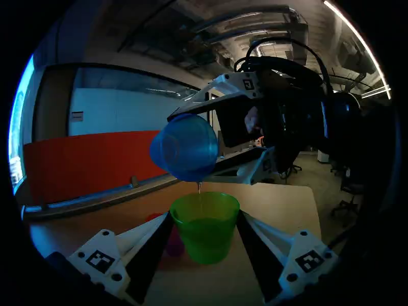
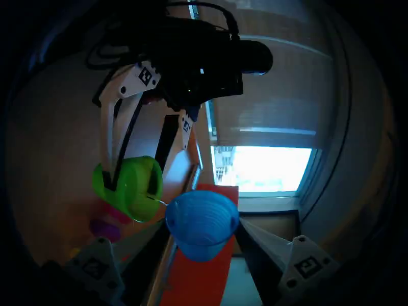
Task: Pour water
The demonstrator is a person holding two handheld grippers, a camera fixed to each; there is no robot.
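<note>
— Cups?
— Blue cup [image 1: 186, 147] tipped over green cup [image 1: 205, 229], thin water stream [image 1: 199, 187] between. R gripper [image 2: 204, 234] clamped on blue, L gripper [image 1: 204, 239] clamped on green, over wooden table [image 1: 285, 204].
— Rm?
— Orange wall panel [image 1: 86, 158] behind, bright window [image 2: 260, 168], ceiling pipes [image 1: 239, 30].

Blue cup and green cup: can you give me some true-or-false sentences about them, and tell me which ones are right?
1. The blue cup is tipped above the green cup. True.
2. The green cup lies on its side. False: it stands upright between the fingers of the left gripper.
3. A thin stream of water falls from the blue cup into the green cup. True.
4. The right gripper holds the green cup. False: it holds the blue cup.
</note>
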